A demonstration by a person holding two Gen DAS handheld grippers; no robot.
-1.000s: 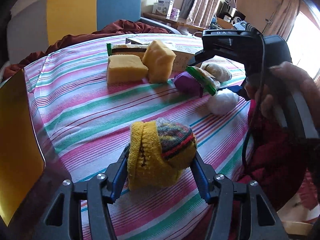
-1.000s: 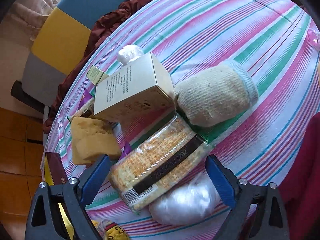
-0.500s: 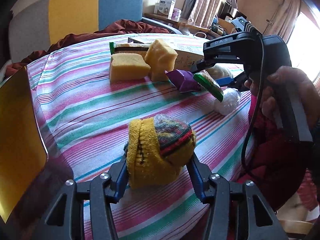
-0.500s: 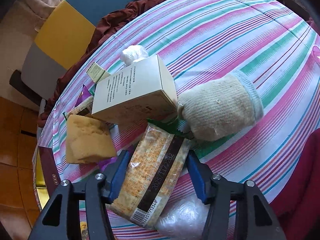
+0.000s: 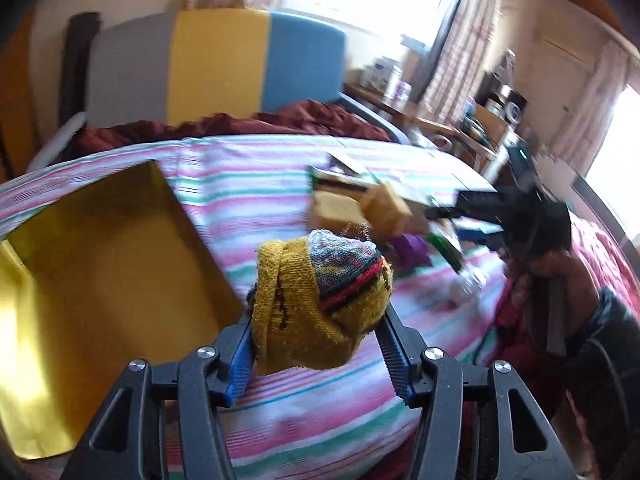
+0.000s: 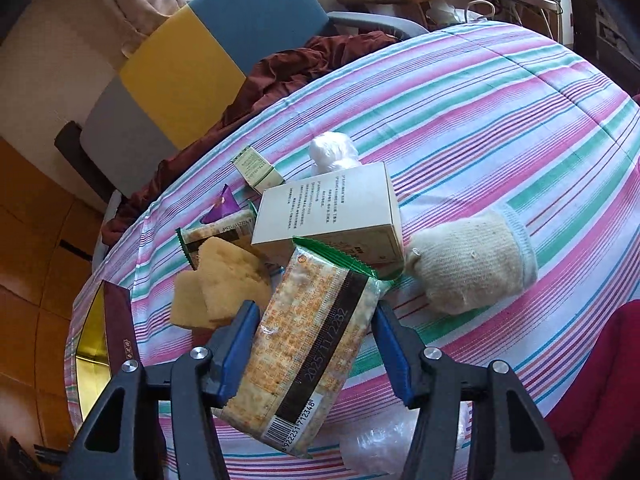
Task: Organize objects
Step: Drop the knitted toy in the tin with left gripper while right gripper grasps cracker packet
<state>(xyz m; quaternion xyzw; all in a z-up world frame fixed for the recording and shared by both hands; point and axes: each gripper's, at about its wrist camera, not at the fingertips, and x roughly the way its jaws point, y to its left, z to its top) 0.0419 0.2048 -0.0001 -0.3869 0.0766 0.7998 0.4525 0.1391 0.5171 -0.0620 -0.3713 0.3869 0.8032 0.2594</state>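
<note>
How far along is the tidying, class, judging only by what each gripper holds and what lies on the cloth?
Nothing visibly put away yet. In hand: left gripper clamps the yellow sock bundle; right gripper clamps the cracker packet. Left: sponges, cream box, cream sock, gold box awaiting.

**A:** anyone able to read anything in the right wrist view?

**B:** the cracker packet [image 6: 316,344] has "2025/11/2282" along its dark band, plus a barcode ending "922251 712348". The cream box [image 6: 332,216] has small print lines, too tiny to read.

**A:** and the left wrist view?

**B:** too blurry, nothing legible there.
</note>
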